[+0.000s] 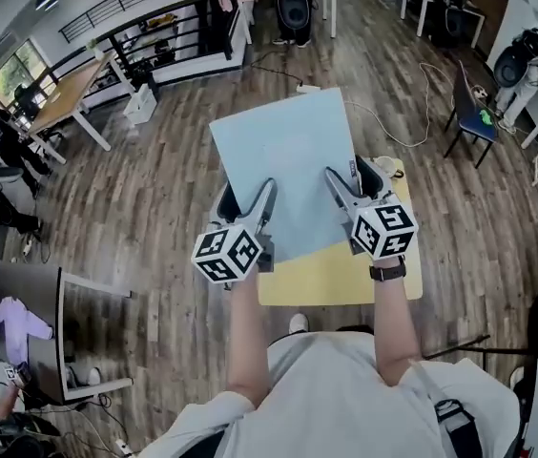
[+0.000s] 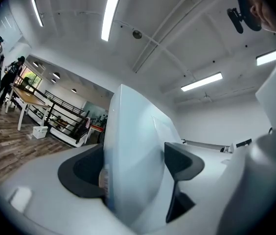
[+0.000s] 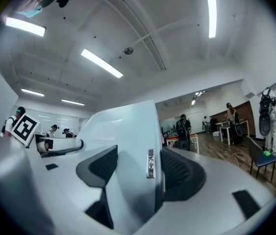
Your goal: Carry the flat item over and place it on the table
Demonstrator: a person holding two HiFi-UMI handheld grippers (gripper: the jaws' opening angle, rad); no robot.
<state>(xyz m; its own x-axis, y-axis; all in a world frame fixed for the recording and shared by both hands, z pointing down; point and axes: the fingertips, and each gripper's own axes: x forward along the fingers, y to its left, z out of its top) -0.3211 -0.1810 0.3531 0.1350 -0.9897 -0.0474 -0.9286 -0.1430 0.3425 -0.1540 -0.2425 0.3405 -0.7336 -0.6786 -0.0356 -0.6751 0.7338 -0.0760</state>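
A light blue flat board (image 1: 293,165) is held up off the floor in front of me, tilted away, with both grippers on its near edge. My left gripper (image 1: 248,205) is shut on the board's left part, and my right gripper (image 1: 355,181) is shut on its right part. In the left gripper view the board (image 2: 133,146) stands edge-on between the dark pads of the left gripper (image 2: 128,166). The right gripper view shows the board (image 3: 128,141) pinched the same way in the right gripper (image 3: 140,169). A yellow table top (image 1: 341,277) lies below the board's near edge.
A blue chair (image 1: 474,114) stands at the right, and a cable (image 1: 393,122) trails over the wooden floor. A wooden desk (image 1: 64,95) and black railings are at the far left, with people (image 1: 2,141) beside them. A white table (image 1: 69,299) stands near left.
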